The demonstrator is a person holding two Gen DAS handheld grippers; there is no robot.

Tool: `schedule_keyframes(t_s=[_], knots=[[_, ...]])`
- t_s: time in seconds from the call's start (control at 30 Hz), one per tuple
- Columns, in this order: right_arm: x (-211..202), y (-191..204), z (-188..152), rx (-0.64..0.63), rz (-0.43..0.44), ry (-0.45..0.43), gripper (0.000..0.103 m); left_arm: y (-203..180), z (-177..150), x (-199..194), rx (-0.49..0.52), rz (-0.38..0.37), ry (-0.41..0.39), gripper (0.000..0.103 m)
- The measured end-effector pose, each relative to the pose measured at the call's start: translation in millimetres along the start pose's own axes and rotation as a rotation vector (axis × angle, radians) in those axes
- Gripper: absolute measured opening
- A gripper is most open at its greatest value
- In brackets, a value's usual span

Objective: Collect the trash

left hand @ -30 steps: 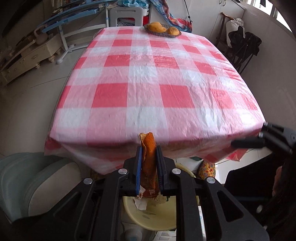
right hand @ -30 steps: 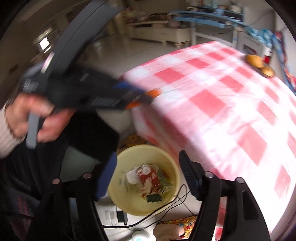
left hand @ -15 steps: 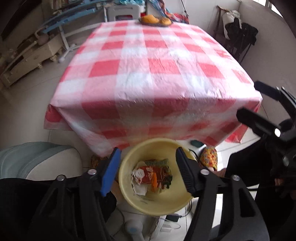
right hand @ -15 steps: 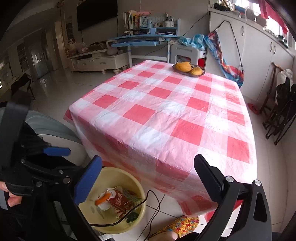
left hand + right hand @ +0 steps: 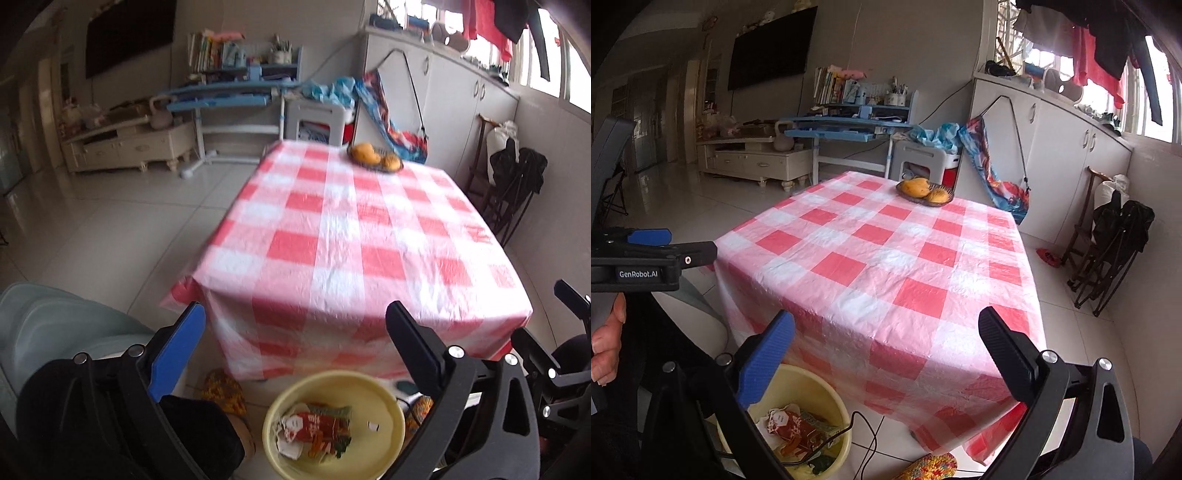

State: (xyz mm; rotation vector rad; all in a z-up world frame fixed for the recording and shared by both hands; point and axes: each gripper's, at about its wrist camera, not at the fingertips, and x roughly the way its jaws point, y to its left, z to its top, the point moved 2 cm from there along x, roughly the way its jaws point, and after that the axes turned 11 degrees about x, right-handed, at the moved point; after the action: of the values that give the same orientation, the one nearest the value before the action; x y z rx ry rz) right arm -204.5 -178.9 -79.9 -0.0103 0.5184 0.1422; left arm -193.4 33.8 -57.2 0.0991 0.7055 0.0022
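Observation:
A yellow bin stands on the floor in front of the table and holds a red wrapper, torn paper and other scraps. It also shows in the right wrist view at the lower left. My left gripper is open and empty, raised above the bin, facing the table. My right gripper is open and empty, over the table's near corner. The left gripper also shows from the side in the right wrist view.
The table carries a red and white checked cloth and a dish of orange fruit at its far end. A grey-green seat is at the left. A black cable trails by the bin. A folded black chair stands right.
My left gripper opened and let an orange peel fall into the bin, then rose and tilted up to face the table. My right gripper swung up and to the right.

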Motion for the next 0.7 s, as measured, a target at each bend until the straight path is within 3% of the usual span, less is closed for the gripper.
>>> schedule_keyframes(t_s=[0.2,0.4,0.7], knots=[[-12,-6,5,0.016,-0.079,-0.066,0.095,-12,13,-13,0.061,0.016,-0.053,0.096],[-10,-9,7,0.047,-0.097,-0.084,0.095,-14,17,-29,0.085,0.034,-0.091,0.096],[-4,4,-5,-0.026,-0.119,-0.086,0.095,-16,10,-19,0.105,0.051,-0.054,0.096]])
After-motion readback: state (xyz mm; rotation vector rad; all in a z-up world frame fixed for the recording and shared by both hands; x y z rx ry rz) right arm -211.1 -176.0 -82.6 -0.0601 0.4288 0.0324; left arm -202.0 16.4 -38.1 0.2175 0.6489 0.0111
